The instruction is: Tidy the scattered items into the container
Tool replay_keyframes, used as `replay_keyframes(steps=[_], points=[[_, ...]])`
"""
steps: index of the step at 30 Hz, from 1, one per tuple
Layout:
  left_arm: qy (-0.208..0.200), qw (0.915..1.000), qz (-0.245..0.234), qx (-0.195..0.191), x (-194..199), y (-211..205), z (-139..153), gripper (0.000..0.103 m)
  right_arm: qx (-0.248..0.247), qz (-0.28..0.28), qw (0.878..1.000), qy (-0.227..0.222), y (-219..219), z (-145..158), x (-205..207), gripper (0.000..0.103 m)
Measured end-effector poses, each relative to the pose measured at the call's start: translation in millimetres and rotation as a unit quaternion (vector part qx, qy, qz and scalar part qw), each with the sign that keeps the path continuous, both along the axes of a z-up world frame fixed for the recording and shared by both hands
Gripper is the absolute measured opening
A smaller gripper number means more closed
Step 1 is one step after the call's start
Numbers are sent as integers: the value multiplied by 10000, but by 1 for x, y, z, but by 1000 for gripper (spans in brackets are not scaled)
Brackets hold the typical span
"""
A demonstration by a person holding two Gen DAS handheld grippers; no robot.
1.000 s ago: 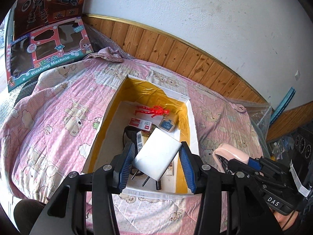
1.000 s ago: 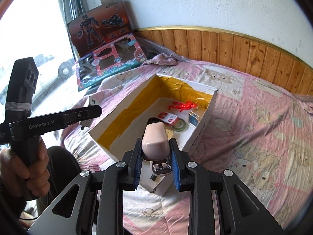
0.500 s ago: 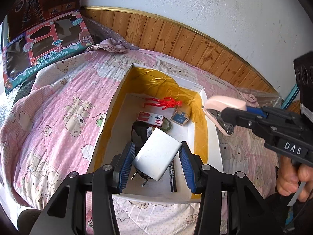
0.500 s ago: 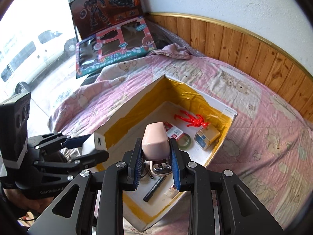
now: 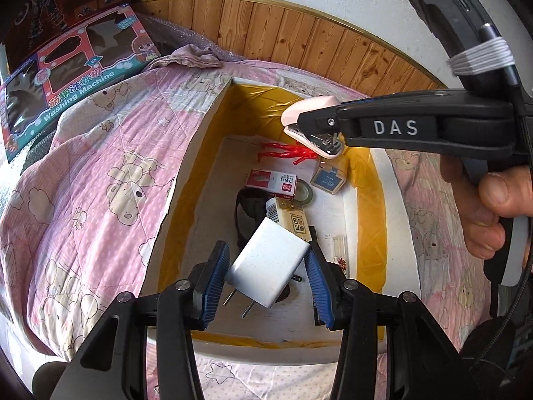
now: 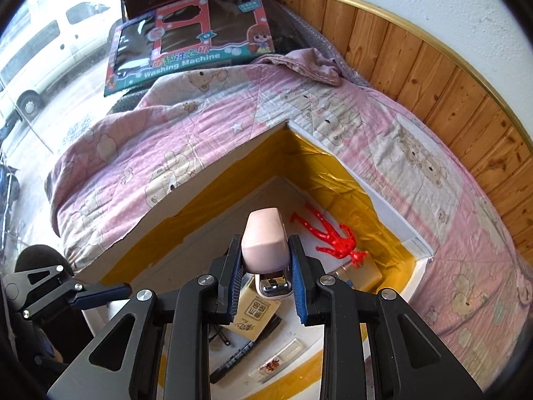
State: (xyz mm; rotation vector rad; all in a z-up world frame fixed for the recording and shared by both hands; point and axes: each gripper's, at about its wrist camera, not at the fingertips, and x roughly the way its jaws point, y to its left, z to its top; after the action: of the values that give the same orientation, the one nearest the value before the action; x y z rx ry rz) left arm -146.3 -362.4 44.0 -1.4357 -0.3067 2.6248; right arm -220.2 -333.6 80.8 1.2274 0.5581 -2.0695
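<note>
Left gripper (image 5: 266, 280): you hold it above the near end of the container; its blue pads (image 5: 213, 280) pinch a white plug adapter (image 5: 268, 266) by two opposite corners, so the block sits tilted between them with its metal prongs pointing down and toward you.
Right gripper (image 6: 265, 263): you hold it over the middle of the container; its pads (image 6: 298, 286) are pressed onto the flanks of a pink stapler (image 6: 265, 243), nose forward, metal underside showing.
Container (image 5: 200, 153): white box lined with yellow tape, open top, resting on the pink bear-print quilt (image 5: 93, 173).
Contents: red figure (image 6: 328, 235) at the far end; red-and-white staple box (image 5: 271, 183) lying partly over a tape roll (image 5: 304, 195); blue-labelled packet (image 5: 328, 180) by the right wall; beige carton (image 5: 288, 215) just behind the adapter; black strap (image 5: 241, 213) to its left.
Your hand (image 5: 493, 206): wrapped round the right gripper's handle, seen from the left wrist.
Background: Washing Machine toy box (image 6: 193, 33) against the wood panelling.
</note>
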Motion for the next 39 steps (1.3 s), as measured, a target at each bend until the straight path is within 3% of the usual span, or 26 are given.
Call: replay_keyframes(steps=[11,13,14,17,23,31,39], points=[[-194,9998,100,-36,-15,-6,-11,48,212,114,9997,-46,-29,-26,-28,28],[-256,9995,139,-93,-17,-5,-14,49,185,207,9996,6,-28,-25,-27,32],[-279,9994,160,-102,-17,-5,-14,50,216,238,9995,23,-27,-24,-26,39],[-216,9995,178,-142,-12,-5,-10,63,305,206,9992,176,-18,-16,-18,42],[169,9988,428,186,14,-23,16,63,142,-2,9999,50,24,16,21,42],[247,9992,235,-197,58,3,32,64,275,270,9983,-429,74,18,105,42],[283,9992,-19,-273,84,33,40,64,77,170,9971,-737,99,11,142,42]])
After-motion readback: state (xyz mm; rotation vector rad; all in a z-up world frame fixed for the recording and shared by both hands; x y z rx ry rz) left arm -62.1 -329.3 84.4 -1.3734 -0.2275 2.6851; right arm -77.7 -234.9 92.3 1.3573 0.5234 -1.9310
